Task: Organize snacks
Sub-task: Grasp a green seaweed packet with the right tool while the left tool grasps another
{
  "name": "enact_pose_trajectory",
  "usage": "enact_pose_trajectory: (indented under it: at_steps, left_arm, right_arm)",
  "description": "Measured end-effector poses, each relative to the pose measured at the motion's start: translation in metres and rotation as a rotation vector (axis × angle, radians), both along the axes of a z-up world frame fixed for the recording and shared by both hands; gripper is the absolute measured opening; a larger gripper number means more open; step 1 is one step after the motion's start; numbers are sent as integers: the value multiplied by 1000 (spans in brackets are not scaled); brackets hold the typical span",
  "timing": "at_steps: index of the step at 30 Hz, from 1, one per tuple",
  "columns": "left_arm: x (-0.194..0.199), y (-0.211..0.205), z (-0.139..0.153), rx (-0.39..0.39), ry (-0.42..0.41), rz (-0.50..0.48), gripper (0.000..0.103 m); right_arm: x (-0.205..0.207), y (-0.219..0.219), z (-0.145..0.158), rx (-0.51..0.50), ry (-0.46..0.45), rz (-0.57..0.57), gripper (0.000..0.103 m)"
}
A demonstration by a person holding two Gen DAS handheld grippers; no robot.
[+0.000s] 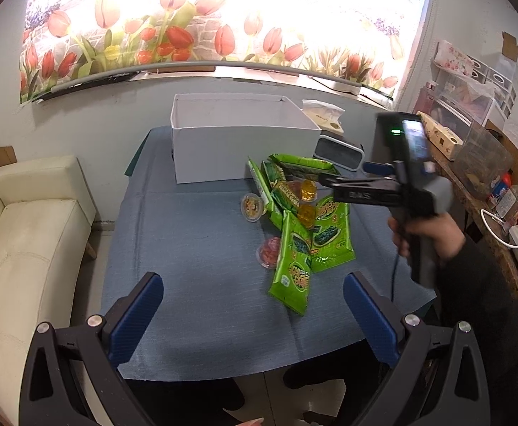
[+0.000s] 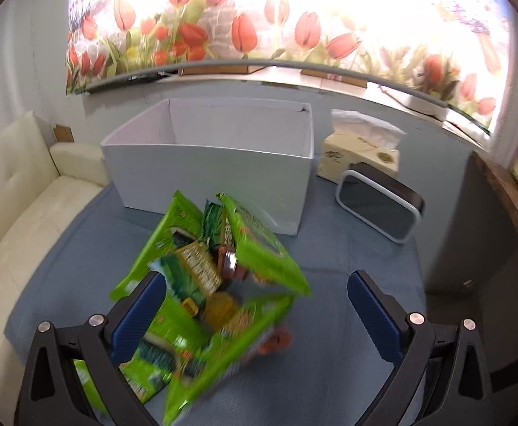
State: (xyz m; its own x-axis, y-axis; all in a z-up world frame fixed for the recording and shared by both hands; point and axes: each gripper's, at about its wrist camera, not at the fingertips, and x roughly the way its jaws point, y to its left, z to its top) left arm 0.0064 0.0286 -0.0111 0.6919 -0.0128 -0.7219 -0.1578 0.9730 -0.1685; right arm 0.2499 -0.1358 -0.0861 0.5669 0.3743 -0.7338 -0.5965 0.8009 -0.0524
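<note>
A heap of green snack packets [image 1: 294, 213] and several small jelly cups [image 1: 252, 206] lies on the blue tablecloth [image 1: 195, 234], in front of an open white box [image 1: 237, 142]. My left gripper [image 1: 253, 316] is open and empty, low over the near part of the table. My right gripper [image 2: 257, 316] is open just above the heap [image 2: 223, 284], its jaws on either side of the packets. It shows in the left wrist view [image 1: 340, 179] reaching in from the right. The white box [image 2: 216, 174] stands behind the heap; what is inside is hidden.
A dark speaker with a white frame [image 2: 379, 209] and a tissue box [image 2: 362, 152] stand right of the white box. A cream sofa [image 1: 21, 248] runs along the left of the table. A cluttered wooden shelf [image 1: 479, 184] is on the right.
</note>
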Motion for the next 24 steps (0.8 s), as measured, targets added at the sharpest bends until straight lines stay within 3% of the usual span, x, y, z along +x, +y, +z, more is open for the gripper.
enact_pose_trajectory:
  at_steps: [2, 3, 8, 16, 24]
  left_arm:
    - [-1, 3, -2, 0, 3, 8, 103]
    - [-1, 4, -3, 2, 5, 13, 103]
    - [-2, 13, -9, -6, 20, 38, 103]
    - [6, 24, -22, -55, 45, 52, 103]
    - [52, 30, -36, -121, 39, 46, 103]
  right_arm:
    - [16, 12, -11, -51, 11, 7, 102]
    - [21, 16, -15, -63, 17, 19, 95]
    - [46, 32, -41, -159, 96, 45, 31]
    - [36, 29, -32, -134, 42, 117, 21]
    - [17, 2, 21, -40, -51, 118, 16]
